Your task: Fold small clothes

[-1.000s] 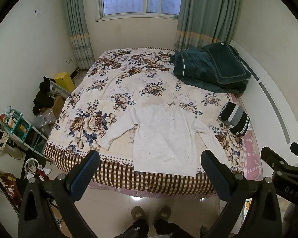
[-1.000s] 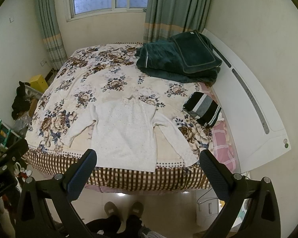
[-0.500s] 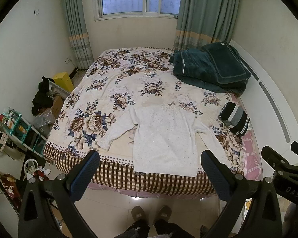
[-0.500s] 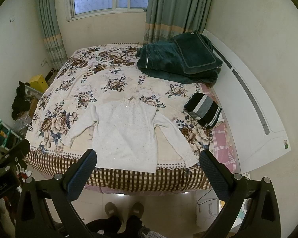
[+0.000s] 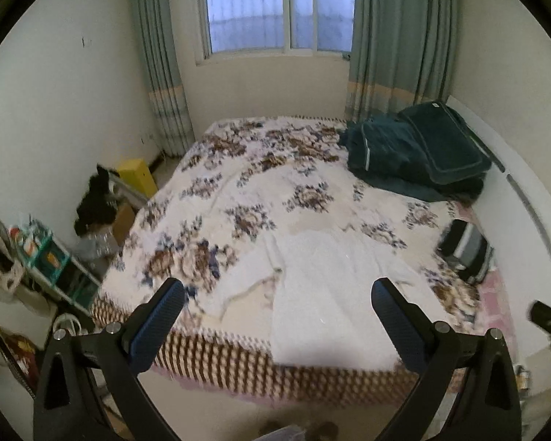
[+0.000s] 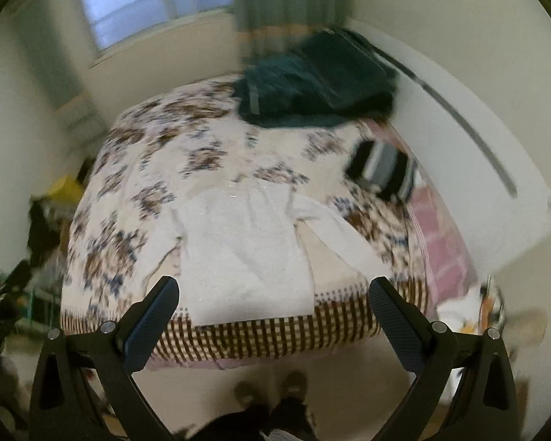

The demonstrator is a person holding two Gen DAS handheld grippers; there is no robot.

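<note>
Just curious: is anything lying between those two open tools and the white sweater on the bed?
Nothing visible. The white sweater lies flat at the bed's near edge, with open air between it and both tools.

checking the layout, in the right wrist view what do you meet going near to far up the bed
White sweater → striped folded garment → dark green bedding pile → window.

A white knit sweater [image 5: 323, 286] [image 6: 246, 246] lies flat and spread open on the floral bed [image 5: 260, 183] [image 6: 136, 191], close to its checked foot edge, hem toward that edge and neckline toward the window end. Both sleeves angle outward from the shoulders, resting on the bedspread.
</note>
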